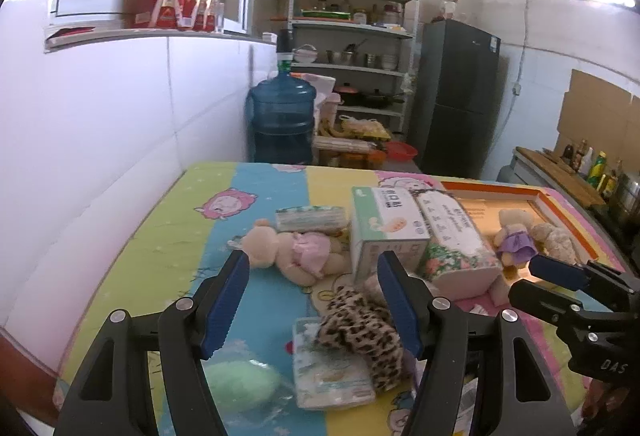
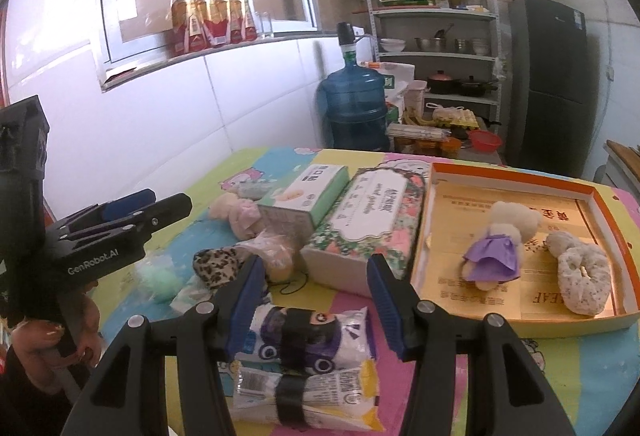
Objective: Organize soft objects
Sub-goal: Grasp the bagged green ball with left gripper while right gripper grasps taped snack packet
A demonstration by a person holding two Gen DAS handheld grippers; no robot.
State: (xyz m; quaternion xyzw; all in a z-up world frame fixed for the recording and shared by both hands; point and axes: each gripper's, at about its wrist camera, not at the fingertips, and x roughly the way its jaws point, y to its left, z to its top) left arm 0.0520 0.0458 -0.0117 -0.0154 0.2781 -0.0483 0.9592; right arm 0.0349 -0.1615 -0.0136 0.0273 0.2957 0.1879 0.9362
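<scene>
My left gripper [image 1: 314, 296] is open over the cartoon-print table cover, nothing between its blue pads. Just below and ahead of it lies a leopard-print soft piece [image 1: 360, 332] on a tissue pack [image 1: 328, 380]. Beyond lies a teddy in a pink dress [image 1: 296, 252], and a green fluffy ball [image 1: 240, 384] sits near the left finger. My right gripper [image 2: 318, 300] is open too, above two banded tissue packs [image 2: 308, 340]. The orange tray [image 2: 512, 172] to its right holds a bear in a purple dress [image 2: 500, 240] and a white fluffy ring [image 2: 580, 276].
A green-and-white tissue box [image 2: 304, 196] and a floral tissue pack [image 2: 368, 220] stand mid-table beside the tray. A blue water jug [image 2: 354, 104], metal shelves [image 2: 436, 56] and a dark fridge [image 2: 552, 84] stand beyond the table. A white wall [image 1: 100, 136] runs along the left.
</scene>
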